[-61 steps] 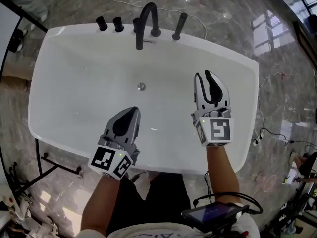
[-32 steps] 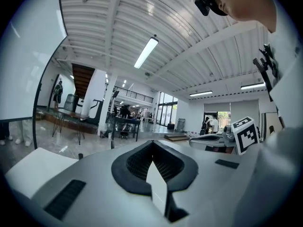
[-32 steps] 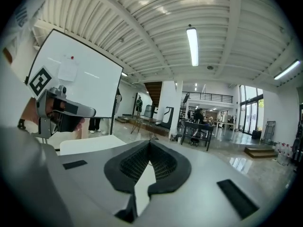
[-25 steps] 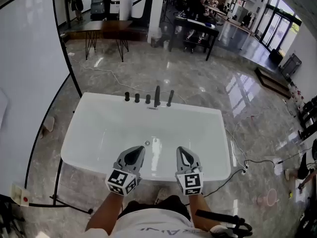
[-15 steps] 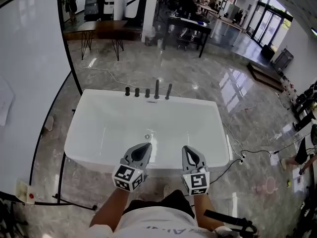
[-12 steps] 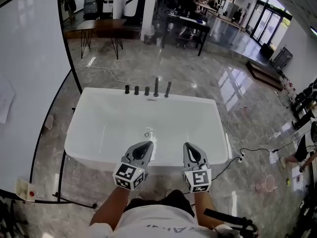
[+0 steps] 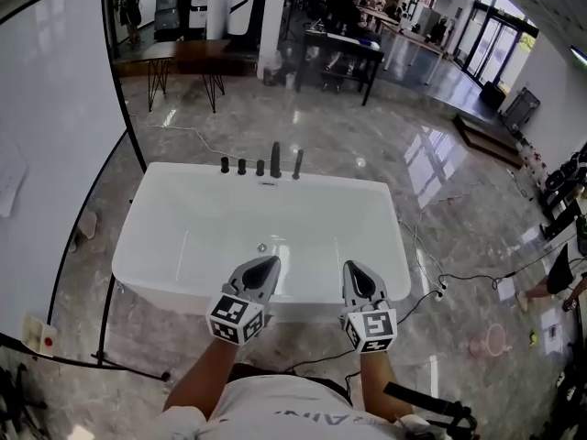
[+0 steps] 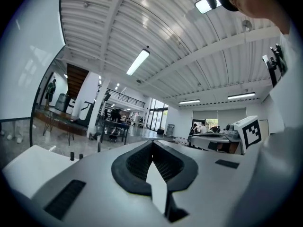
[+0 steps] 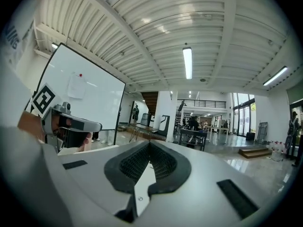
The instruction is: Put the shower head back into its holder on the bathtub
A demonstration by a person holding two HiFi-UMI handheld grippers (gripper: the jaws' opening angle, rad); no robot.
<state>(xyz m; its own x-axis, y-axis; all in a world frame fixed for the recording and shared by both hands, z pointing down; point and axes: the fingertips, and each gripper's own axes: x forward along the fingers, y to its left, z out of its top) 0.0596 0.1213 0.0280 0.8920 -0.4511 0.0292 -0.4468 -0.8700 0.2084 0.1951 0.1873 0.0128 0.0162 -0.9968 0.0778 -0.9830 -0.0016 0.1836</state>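
Head view, left gripper (image 7: 268, 262) and right gripper (image 7: 351, 267) jaws together, empty, white bathtub (image 7: 165, 246) ahead of jaws, taps (image 7: 274, 159) beyond.

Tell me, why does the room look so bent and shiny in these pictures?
Head view: a wide lens bows the bathtub and the whiteboard, and window light glares off the polished floor. Left gripper view: the ceiling lamp is washed out white. Right gripper view: the ceiling beams curve and the corners go black.

The bathtub (image 7: 174, 177) is seen as smooth, glossy white; the floor (image 7: 385, 126) as polished, reflective grey stone; the taps (image 7: 274, 160) are finished in matt black.
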